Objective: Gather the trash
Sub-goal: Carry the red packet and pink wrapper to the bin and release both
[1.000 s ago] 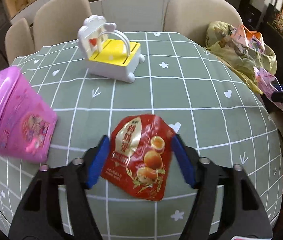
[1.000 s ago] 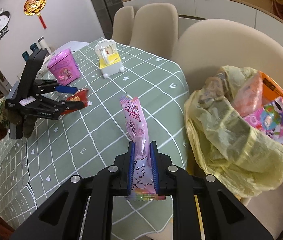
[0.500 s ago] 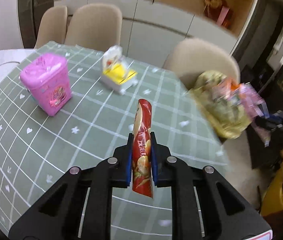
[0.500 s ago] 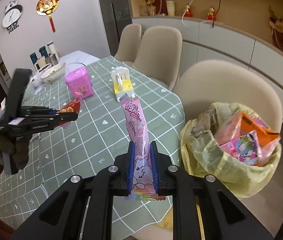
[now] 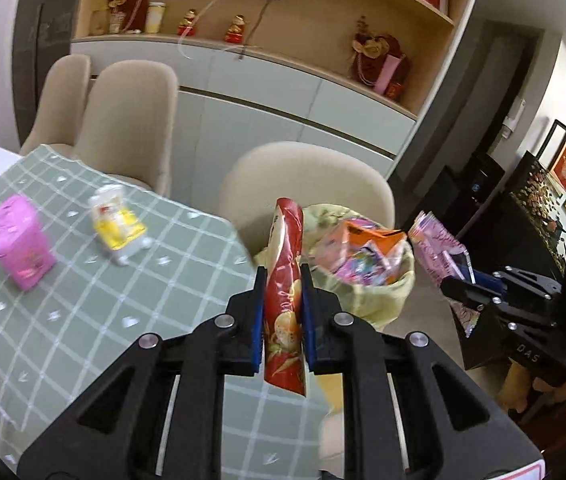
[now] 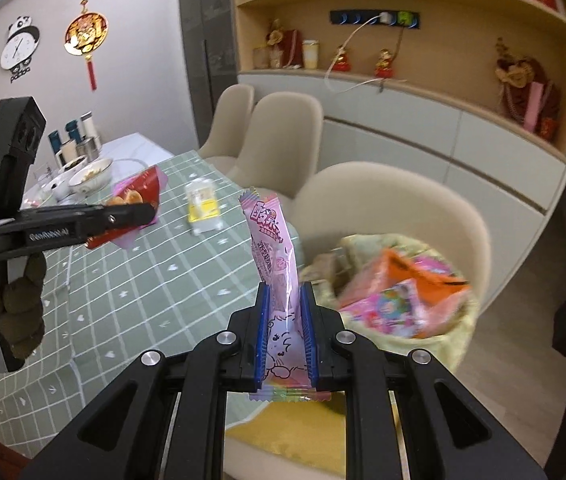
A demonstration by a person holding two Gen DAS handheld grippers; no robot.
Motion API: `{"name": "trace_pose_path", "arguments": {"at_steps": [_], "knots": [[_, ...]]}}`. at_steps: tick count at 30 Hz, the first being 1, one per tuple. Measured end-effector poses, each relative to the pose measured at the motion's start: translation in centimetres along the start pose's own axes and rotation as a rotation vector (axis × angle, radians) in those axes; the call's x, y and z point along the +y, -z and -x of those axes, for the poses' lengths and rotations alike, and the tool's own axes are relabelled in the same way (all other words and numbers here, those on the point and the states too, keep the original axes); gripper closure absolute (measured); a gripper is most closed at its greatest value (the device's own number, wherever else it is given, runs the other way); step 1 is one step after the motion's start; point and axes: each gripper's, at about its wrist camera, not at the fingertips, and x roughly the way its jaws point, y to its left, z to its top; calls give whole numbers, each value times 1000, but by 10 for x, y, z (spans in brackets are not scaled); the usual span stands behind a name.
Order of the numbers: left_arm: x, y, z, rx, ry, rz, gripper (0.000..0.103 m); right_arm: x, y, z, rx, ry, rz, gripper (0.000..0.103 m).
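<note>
The surface [image 5: 83, 300] wears green cloth with a white grid; one wrapper [image 5: 285, 280] is red, another [image 6: 279, 276] pink, the trash bag [image 6: 459, 344] pale yellow, the chairs [image 6: 387, 208] beige.

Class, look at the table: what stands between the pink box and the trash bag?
The yellow-and-white toy stands between pink box and trash bag, seen in the left wrist view.

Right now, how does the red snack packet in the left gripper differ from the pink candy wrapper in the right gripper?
The red foil snack packet is glossy red with pictures of orange round food; the pink plastic candy wrapper is pale pink with a cartoon animal and a rainbow-striped crimped bottom edge. The red packet's bottom edge is plain, the pink wrapper's zigzag. Shared: both stand upright, each clamped by its lower part, the red in the left gripper, the pink in the right gripper, near the yellow trash bag.
</note>
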Motion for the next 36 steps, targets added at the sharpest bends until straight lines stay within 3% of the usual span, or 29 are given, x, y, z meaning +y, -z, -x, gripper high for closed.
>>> {"name": "trace_pose_path", "arguments": {"at_steps": [7, 15, 20, 27, 31, 36], "knots": [[-51, -13, -66, 44, 36, -6, 89, -66, 2, 7, -31, 53, -22, 87], [-69, -17, -172, 185, -21, 14, 89, -147, 21, -14, -30, 85, -127, 87], [-77, -20, -216, 232, -25, 22, 77, -174, 24, -29, -4, 91, -151, 87], [-80, -27, -231, 236, 9, 42, 45, -188, 16, -48, 15, 57, -131, 87], [-75, -30, -221, 207, -4, 51, 45, -186, 12, -63, 29, 29, -118, 87], [-56, -37, -183, 113, -48, 113, 42, -173, 1, -87, 52, -57, -107, 87]]}}
